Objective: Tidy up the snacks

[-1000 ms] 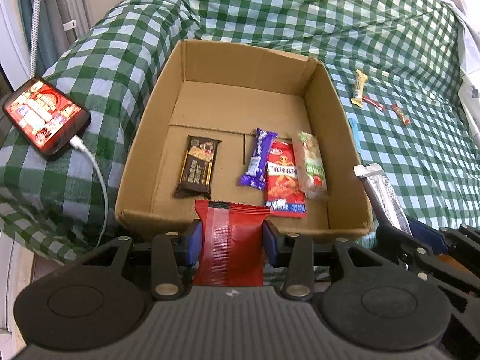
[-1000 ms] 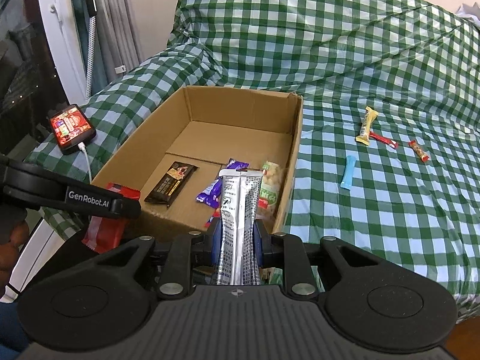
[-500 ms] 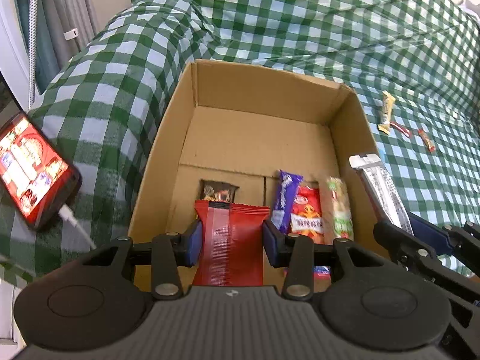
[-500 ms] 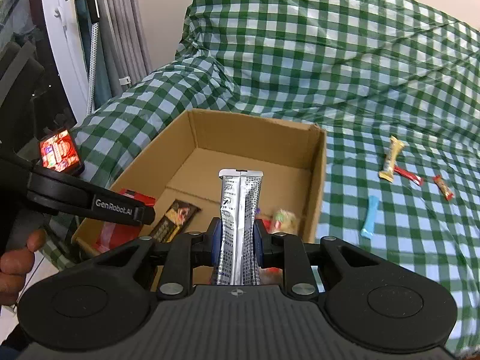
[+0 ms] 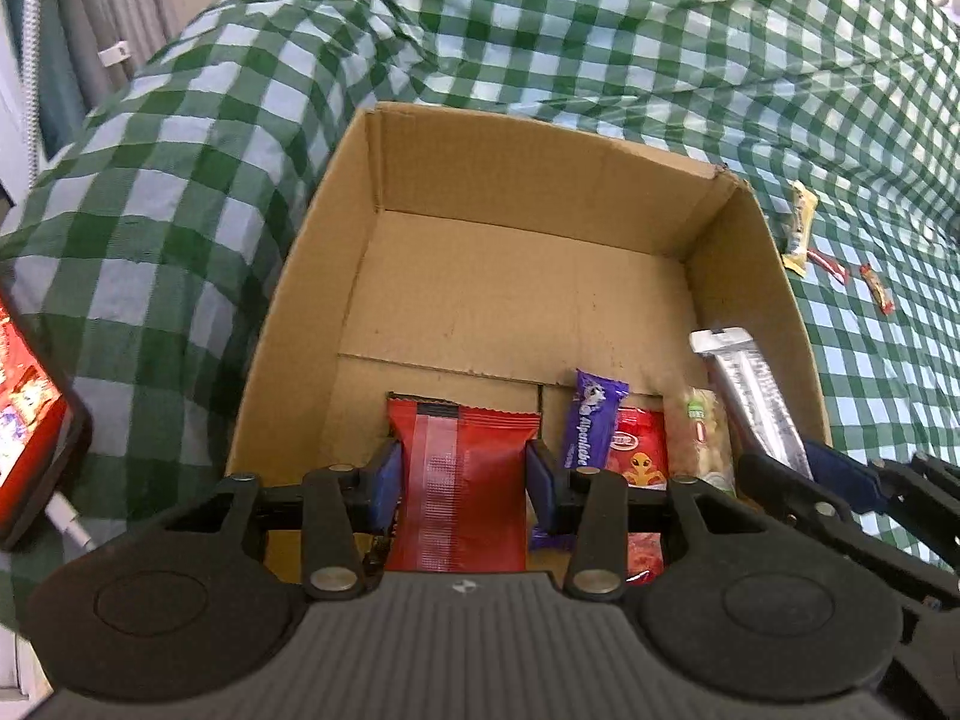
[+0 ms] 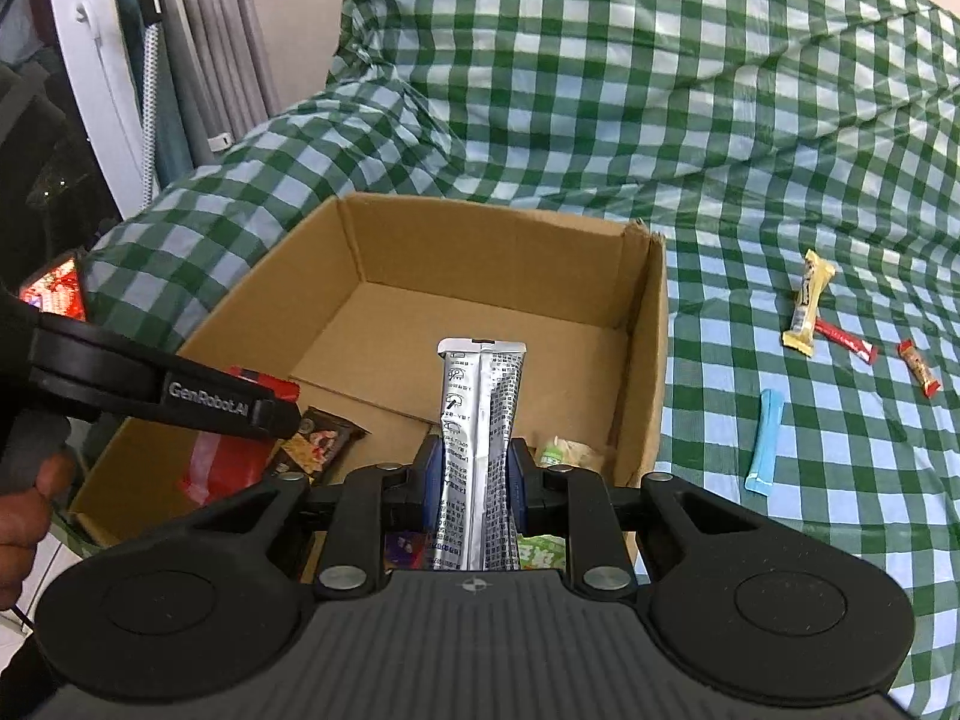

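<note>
Above the near end of an open cardboard box (image 5: 528,198): left gripper (image 5: 462,474), jaws opening, with a red foil snack packet (image 5: 462,438) upright between the blue pads and both pads against its sides. Serrated top edge of the packet just over the box floor's flap seam in the left wrist view.

Just to the right, over the box's right wall: right gripper (image 6: 477,474), jaws also opening, pinching a silver printed pouch (image 6: 480,396) at its narrowed waist, the pouch standing tall with its sealed end uppermost.

On the box floor near the front, side by side: a purple Alpenliebe bar (image 5: 591,420), a red packet with a cartoon alien (image 5: 639,456), a pale snack with a green label (image 5: 702,444). Further left on the floor, seen from the right wrist, a brown chocolate-style bar (image 6: 318,441), partly hidden under the left gripper's black arm. Back half of the box bare.

Under everything, a green-and-white checked cloth (image 5: 600,30). Well to the right of the box on the cloth: a yellow bar (image 6: 807,312) touching a thin red stick (image 6: 846,341), a small red candy (image 6: 918,369) near them, a light blue stick (image 6: 765,441) closer to the box.

At the left edge, a phone (image 5: 24,420) with a lit red screen and a white cable (image 5: 66,525) plugged in. At the lower left of the right wrist view, a hand (image 6: 24,516) wrapped around the left gripper's handle.
</note>
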A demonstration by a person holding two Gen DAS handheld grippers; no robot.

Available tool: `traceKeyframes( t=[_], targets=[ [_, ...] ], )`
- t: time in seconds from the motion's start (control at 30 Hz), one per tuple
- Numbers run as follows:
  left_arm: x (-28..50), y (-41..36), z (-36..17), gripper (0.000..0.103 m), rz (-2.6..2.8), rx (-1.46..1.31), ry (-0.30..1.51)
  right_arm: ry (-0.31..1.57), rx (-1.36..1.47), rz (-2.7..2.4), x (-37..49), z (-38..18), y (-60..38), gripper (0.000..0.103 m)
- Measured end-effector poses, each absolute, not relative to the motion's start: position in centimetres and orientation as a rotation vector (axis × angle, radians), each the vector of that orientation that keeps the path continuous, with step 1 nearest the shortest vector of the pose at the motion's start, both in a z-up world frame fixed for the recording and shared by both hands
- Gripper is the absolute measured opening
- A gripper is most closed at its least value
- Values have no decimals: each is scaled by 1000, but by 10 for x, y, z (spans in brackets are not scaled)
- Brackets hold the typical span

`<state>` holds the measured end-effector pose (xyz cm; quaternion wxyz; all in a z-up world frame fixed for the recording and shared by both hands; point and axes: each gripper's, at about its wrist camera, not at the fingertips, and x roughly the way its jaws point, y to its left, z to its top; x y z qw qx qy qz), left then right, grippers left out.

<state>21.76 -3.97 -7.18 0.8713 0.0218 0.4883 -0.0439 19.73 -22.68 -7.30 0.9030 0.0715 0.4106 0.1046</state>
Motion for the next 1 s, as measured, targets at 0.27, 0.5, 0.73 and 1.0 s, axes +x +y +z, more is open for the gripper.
traceKeyframes(
  t=[0.27, 0.5, 0.73, 1.0],
  targets=[
    [200, -28, -57, 103, -17, 84, 966, 859, 200, 176, 187, -62, -233, 76],
    [144, -25, -58, 103, -26, 96, 1038, 868, 197, 183, 132, -44, -220, 91],
    [88, -25, -40, 103, -58, 122, 986, 790, 170, 163, 89, -12, -215, 95],
    [54, -27, -26, 103, -62, 113, 919, 721, 150, 146, 51, 7, -212, 96]
  ],
)
